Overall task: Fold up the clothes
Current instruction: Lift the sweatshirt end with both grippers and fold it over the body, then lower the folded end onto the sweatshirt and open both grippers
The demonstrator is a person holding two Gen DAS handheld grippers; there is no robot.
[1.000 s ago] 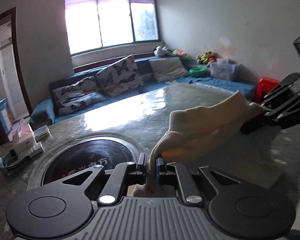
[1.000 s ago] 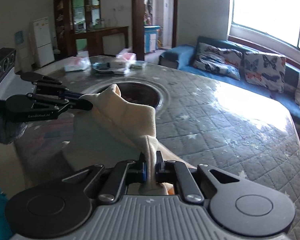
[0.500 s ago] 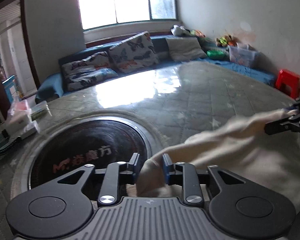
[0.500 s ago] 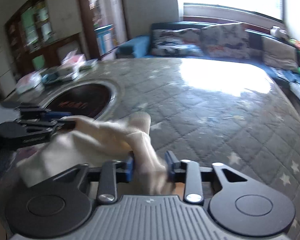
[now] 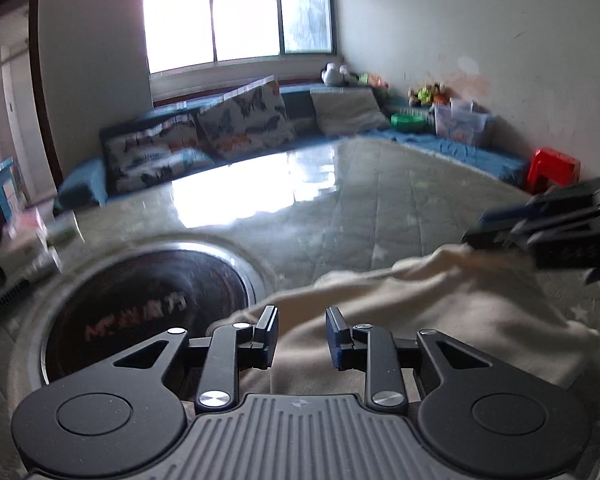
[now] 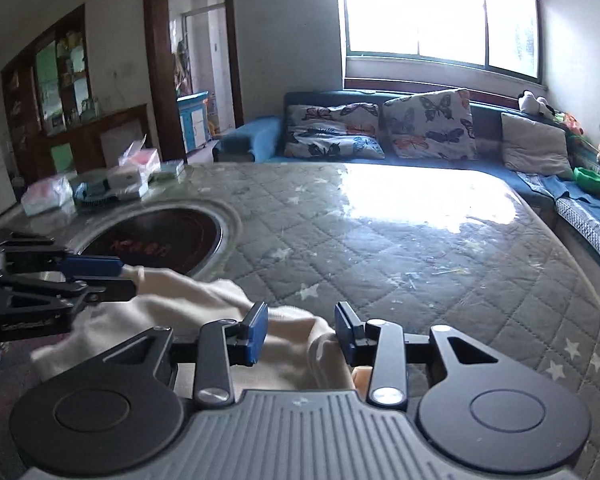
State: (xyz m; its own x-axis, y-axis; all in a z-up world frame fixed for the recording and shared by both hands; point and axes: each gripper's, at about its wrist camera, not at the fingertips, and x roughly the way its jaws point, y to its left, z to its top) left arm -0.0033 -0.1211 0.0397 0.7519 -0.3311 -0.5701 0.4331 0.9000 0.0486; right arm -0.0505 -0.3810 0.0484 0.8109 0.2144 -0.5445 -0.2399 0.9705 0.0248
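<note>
Cream garment (image 5: pixel 420 312) lies between both spread tools (red stool (image 5: pixel 554 168) left view only)

Red lettering runs across the dark round cooktop (image 5: pixel 148 312) set into the table, blurred in both views; it seems to open with an "M" followed by Chinese characters, the last resembling "方". Faint print on the left gripper (image 6: pixel 112 276) cannot be made out.

soft matt cream cloth garment (image 5: pixel 440 312)
</note>
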